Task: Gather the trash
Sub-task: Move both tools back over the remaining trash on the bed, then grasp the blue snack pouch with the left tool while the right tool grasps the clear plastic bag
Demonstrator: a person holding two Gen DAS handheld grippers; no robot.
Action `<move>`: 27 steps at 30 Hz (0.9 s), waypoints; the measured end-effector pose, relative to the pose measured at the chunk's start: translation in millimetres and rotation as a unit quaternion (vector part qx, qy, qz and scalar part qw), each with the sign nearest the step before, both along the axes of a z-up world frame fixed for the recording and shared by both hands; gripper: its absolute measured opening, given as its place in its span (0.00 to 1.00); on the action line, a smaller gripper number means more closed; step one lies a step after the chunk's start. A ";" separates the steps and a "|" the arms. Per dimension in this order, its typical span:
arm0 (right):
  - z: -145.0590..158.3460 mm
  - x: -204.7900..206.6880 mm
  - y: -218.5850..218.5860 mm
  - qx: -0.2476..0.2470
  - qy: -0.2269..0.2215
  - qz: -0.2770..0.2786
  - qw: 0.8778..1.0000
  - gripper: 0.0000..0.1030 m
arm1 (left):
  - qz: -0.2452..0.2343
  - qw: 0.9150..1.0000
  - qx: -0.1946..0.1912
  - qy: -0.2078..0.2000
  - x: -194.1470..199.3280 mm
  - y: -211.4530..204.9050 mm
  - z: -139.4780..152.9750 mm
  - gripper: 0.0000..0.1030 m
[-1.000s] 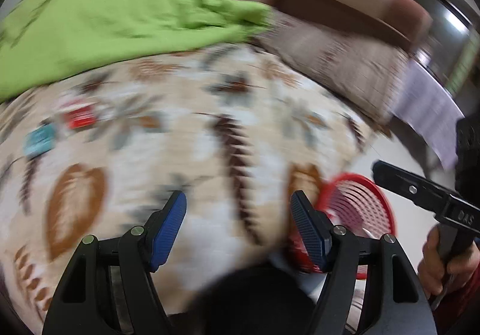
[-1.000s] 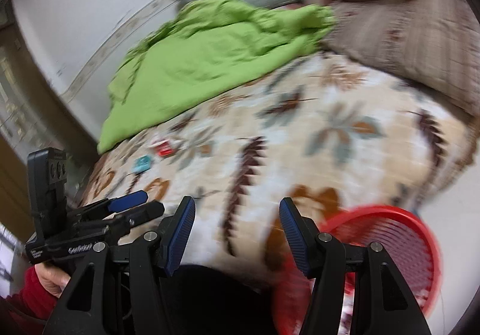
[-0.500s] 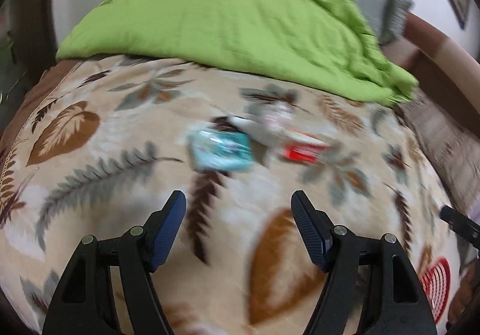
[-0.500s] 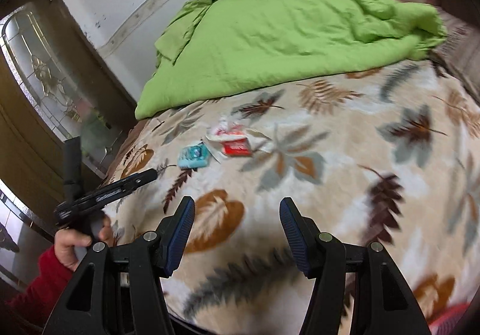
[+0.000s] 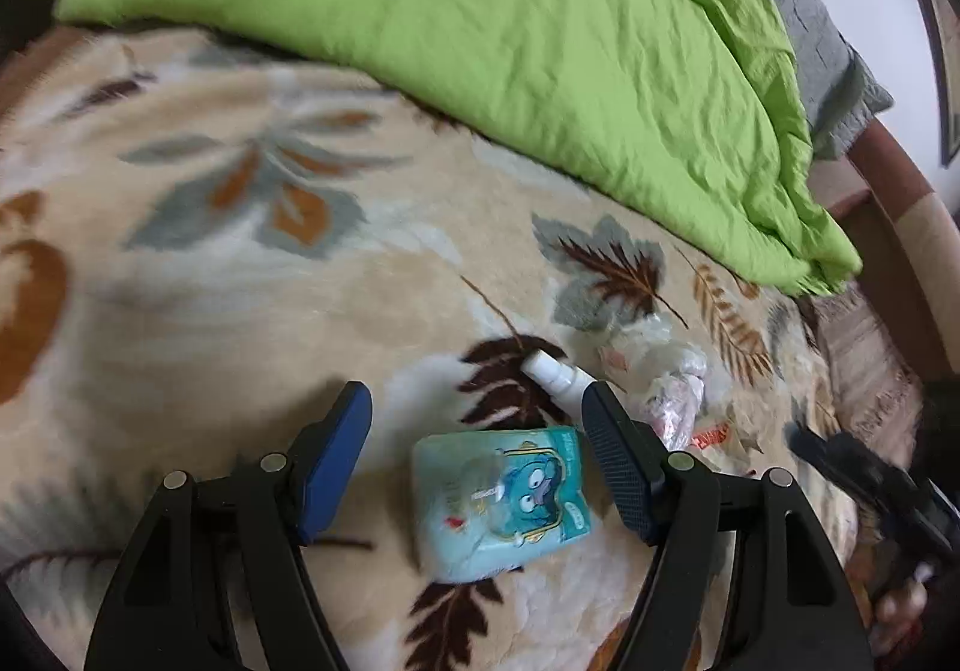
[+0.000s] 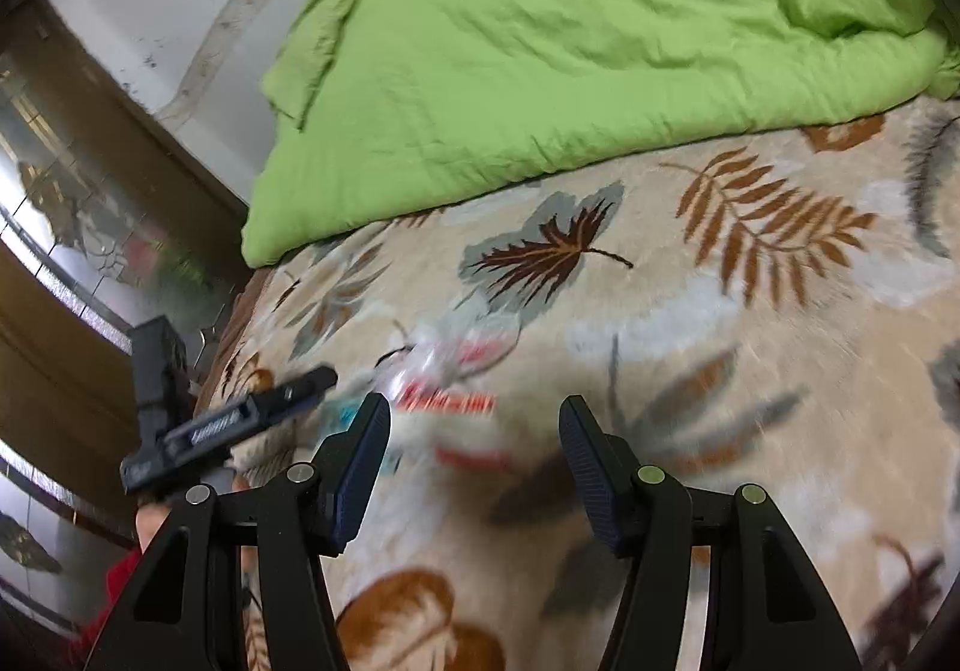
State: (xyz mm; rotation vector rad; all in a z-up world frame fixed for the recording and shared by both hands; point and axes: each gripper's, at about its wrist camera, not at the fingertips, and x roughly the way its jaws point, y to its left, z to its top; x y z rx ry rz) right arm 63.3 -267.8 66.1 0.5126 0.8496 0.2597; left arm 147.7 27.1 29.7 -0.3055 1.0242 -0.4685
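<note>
A light blue cartoon wrapper [image 5: 501, 497] lies on the leaf-patterned blanket [image 5: 240, 281], between the open fingers of my left gripper [image 5: 477, 461]. A small white bottle [image 5: 555, 377] and crumpled clear plastic [image 5: 666, 377] lie just beyond the right finger, with a red wrapper [image 5: 711, 434] to their right. My right gripper [image 6: 474, 461] is open and empty above the same blurred pile: red wrapper [image 6: 447, 401], a bit of blue [image 6: 345, 413]. The left gripper shows in the right wrist view [image 6: 228, 419], the right gripper in the left wrist view [image 5: 870, 485].
A rumpled green duvet [image 5: 510, 41] covers the far half of the bed; it also shows in the right wrist view [image 6: 570, 41]. A grey blanket [image 5: 828, 53] and brown headboard [image 5: 900, 227] lie far right. A glass-panelled door [image 6: 60, 227] stands left of the bed.
Both grippers have moved in close over the trash pile. The blue wrapper now sits between my left fingers. The red basket has left both views.
</note>
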 end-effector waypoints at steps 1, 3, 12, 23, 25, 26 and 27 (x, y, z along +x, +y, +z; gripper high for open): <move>-6.1 10.3 -0.2 0.003 0.007 0.001 1.000 0.61 | -0.013 1.000 0.000 0.008 0.5 -2.3 -3.9 0.69; -16.5 23.9 -1.4 0.016 0.021 0.006 1.000 0.61 | -0.051 0.999 0.005 0.006 -7.4 -6.9 -8.7 0.69; -29.6 7.6 8.8 0.063 0.036 0.070 0.995 0.63 | -0.235 0.970 0.060 -0.028 -93.5 -24.3 -5.7 0.69; -13.4 -25.5 7.6 0.020 0.017 0.083 0.996 0.63 | -0.149 0.979 0.128 -0.051 -66.4 -36.5 4.2 0.71; -12.1 -32.6 4.6 0.020 0.014 0.082 0.996 0.63 | -0.148 0.978 0.139 -0.047 -59.7 -45.0 0.3 0.71; -12.4 -36.0 2.2 0.020 0.015 0.080 0.997 0.63 | -0.150 0.977 0.147 -0.047 -58.4 -49.5 -1.3 0.71; -12.9 -38.6 0.3 0.020 0.016 0.077 0.997 0.63 | -0.151 0.973 0.169 -0.047 -57.5 -55.5 -4.8 0.71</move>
